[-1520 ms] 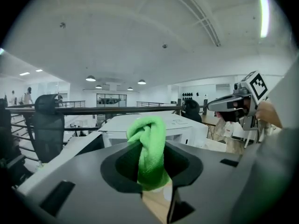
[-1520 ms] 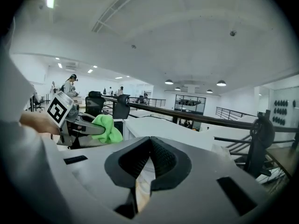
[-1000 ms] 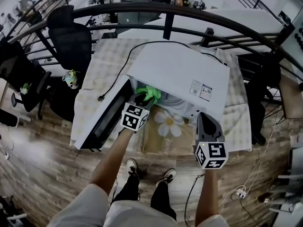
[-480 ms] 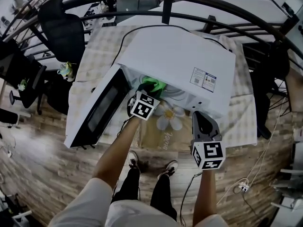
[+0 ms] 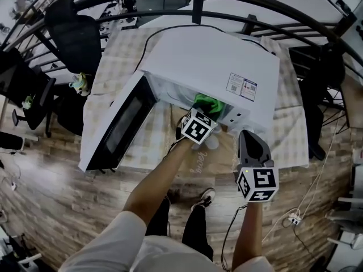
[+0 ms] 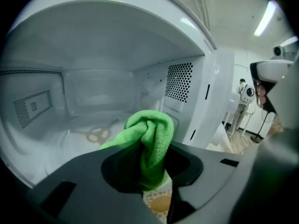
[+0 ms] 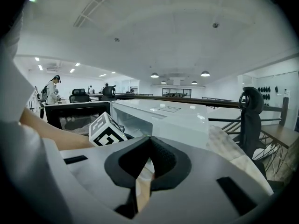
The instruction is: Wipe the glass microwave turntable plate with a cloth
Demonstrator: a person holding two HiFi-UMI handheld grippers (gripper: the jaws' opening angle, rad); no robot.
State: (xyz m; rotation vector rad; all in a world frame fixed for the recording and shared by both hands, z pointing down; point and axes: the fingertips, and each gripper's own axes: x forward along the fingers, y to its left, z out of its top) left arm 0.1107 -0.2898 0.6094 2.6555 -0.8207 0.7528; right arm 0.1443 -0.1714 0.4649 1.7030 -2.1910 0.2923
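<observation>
Left gripper (image 6: 150,169): pinched green cloth (image 6: 150,136) at microwave (image 5: 215,67) mouth.
Right gripper (image 7: 149,143): pressed together, empty, near counter's (image 5: 289,146) front edge.
Plate (image 6: 88,136): inside microwave, beyond cloth; contact unclear.
Progress: wiping likely barely begun.

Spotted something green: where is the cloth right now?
In the head view's middle, the green cloth is pinched in the left gripper at the open front of the white microwave, near its right inner wall.

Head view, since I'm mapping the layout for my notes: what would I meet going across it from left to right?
black office chair → open microwave door → green cloth → right claw
</observation>
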